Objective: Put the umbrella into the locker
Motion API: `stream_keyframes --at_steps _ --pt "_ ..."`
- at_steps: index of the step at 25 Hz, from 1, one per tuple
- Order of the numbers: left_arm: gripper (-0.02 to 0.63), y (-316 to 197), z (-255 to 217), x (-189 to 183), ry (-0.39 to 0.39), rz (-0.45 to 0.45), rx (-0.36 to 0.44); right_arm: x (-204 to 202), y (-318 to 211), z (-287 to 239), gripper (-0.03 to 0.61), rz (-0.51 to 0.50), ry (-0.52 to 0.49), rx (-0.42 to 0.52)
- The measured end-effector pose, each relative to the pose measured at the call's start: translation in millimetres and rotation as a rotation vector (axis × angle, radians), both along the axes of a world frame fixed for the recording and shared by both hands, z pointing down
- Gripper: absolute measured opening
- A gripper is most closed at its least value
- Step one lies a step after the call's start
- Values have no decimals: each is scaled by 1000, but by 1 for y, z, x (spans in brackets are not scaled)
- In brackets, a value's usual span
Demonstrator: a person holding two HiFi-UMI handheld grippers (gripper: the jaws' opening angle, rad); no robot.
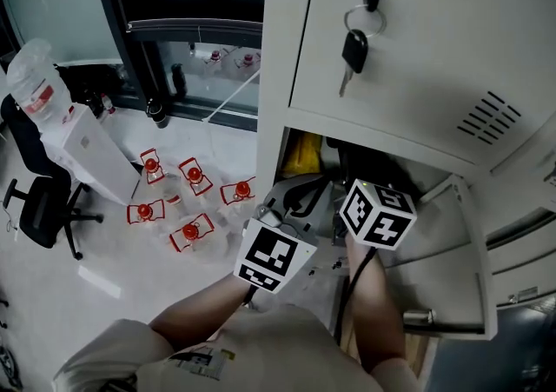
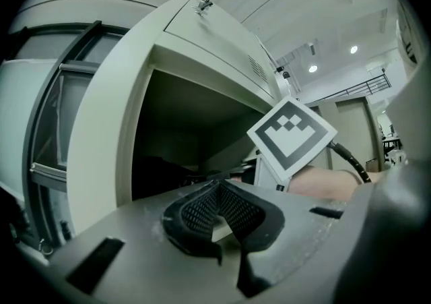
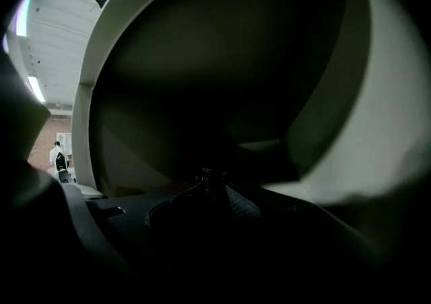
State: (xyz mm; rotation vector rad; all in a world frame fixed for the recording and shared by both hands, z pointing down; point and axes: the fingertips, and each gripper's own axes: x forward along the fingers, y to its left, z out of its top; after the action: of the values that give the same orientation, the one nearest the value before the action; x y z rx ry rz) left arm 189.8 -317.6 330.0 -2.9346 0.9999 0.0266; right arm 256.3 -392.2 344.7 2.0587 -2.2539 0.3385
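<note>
The grey locker has a lower compartment standing open, its door swung out to the right. A dark mass lies inside; I cannot tell whether it is the umbrella. My left gripper hovers at the compartment's left edge, and its pads meet with nothing between them. My right gripper reaches into the dark compartment, its marker cube at the mouth. Its jaws look closed; it is too dark to see anything in them.
Keys hang from the lock of the upper locker door. A yellow item sits at the compartment's left. Several red-capped bottles stand on the floor to the left, with a water jug and an office chair beyond.
</note>
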Motion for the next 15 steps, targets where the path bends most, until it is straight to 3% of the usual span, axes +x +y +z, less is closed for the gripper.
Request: stream_keyframes --at_steps 8,15 --pt "8 -3 -2 5 34 -1 -3 17 -21 11 40 49 46 -101" --pt "8 -13 -2 0 66 -9 -15 16 -35 13 43 30 122 -142"
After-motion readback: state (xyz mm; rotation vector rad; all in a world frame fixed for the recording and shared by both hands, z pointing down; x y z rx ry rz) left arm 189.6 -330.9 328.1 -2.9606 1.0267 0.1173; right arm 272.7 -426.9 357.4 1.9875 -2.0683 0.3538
